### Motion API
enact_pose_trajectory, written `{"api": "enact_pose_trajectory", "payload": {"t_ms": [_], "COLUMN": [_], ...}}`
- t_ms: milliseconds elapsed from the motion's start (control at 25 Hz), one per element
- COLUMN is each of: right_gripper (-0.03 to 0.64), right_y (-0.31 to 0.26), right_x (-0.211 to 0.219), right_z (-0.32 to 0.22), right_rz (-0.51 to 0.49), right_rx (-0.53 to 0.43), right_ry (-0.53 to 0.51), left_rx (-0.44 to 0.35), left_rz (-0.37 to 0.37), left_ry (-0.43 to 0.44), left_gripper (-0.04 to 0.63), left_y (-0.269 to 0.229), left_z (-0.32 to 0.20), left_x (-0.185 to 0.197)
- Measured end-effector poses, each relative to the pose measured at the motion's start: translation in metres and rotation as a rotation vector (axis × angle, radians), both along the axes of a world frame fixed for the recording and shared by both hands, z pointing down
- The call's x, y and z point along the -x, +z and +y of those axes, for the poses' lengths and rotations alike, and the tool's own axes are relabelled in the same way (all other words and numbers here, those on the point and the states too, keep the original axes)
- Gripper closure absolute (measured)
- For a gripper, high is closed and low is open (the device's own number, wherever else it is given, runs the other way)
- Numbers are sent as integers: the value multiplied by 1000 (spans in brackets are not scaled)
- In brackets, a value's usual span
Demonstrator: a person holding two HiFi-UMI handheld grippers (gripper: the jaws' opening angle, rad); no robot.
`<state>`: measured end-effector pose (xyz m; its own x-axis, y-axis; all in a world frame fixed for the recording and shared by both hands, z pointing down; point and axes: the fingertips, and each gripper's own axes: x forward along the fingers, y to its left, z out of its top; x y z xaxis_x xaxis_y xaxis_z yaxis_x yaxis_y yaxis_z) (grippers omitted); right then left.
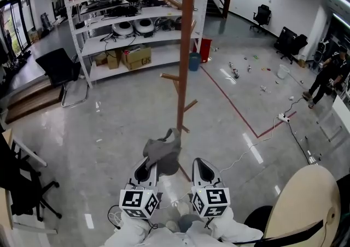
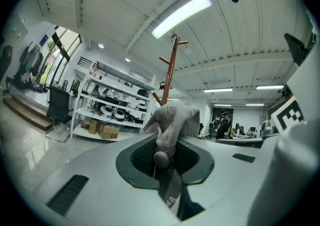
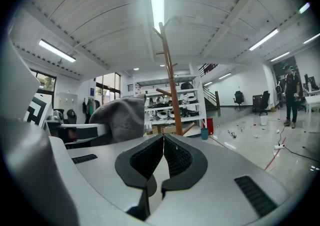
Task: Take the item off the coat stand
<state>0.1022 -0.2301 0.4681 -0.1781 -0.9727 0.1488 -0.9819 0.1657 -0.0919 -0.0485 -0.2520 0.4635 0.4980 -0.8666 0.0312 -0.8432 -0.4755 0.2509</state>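
The wooden coat stand rises just ahead of me, its pegs bare. A grey cap hangs off the stand, low beside the pole, with my left gripper shut on it. In the left gripper view the cap is bunched between the jaws of that gripper, and the stand shows behind it. My right gripper is beside the left one, shut with nothing in it. In the right gripper view, its jaws meet, the cap is to the left and the stand is ahead.
A white shelving rack with boxes stands behind the stand, and a black chair is at its left. A cable and power strip lie on the floor to the right. A beige round table is at the lower right. A person stands far right.
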Motion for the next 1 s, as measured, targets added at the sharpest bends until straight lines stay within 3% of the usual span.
{"api": "enact_pose_trajectory", "payload": {"t_ms": [480,1000], "right_gripper": [606,606], "right_y": [-22,-24], "right_x": [2,-32], "right_z": [19,32], "right_rz": [41,66], "right_rx": [-63,-70], "right_ry": [-12,27], "left_rx": [-15,-25], "left_rz": [-1,-31], "left_ry": [-9,40], "left_gripper": [549,549], "left_y": [-6,-11], "left_z": [26,33], "left_x": [-3,-45]}}
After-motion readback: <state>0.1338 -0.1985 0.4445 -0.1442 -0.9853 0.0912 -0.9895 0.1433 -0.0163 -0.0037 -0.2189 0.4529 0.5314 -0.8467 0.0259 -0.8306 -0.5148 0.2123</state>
